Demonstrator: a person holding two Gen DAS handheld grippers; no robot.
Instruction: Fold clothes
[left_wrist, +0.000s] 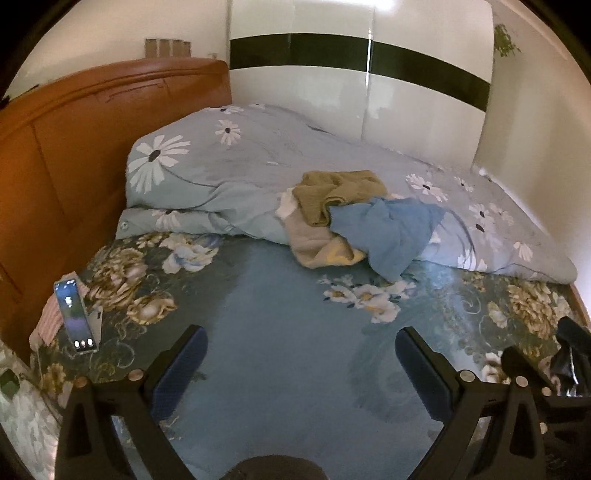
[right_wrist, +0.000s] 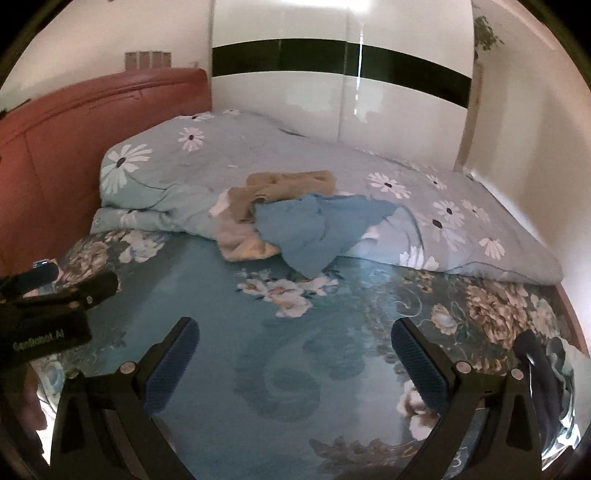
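A heap of clothes lies at the front edge of the folded quilt: an olive-brown garment on top, a blue garment to its right, and a beige and yellow one below. The same heap shows in the right wrist view: olive, blue, beige. My left gripper is open and empty, above the bed sheet well short of the heap. My right gripper is open and empty, also short of the heap. The left gripper's body shows at the right view's left edge.
A blue floral sheet covers the bed. A folded daisy-print quilt lies across the back. A lit phone lies at the left by the wooden headboard. A dark item lies at the right edge. White wardrobe doors stand behind.
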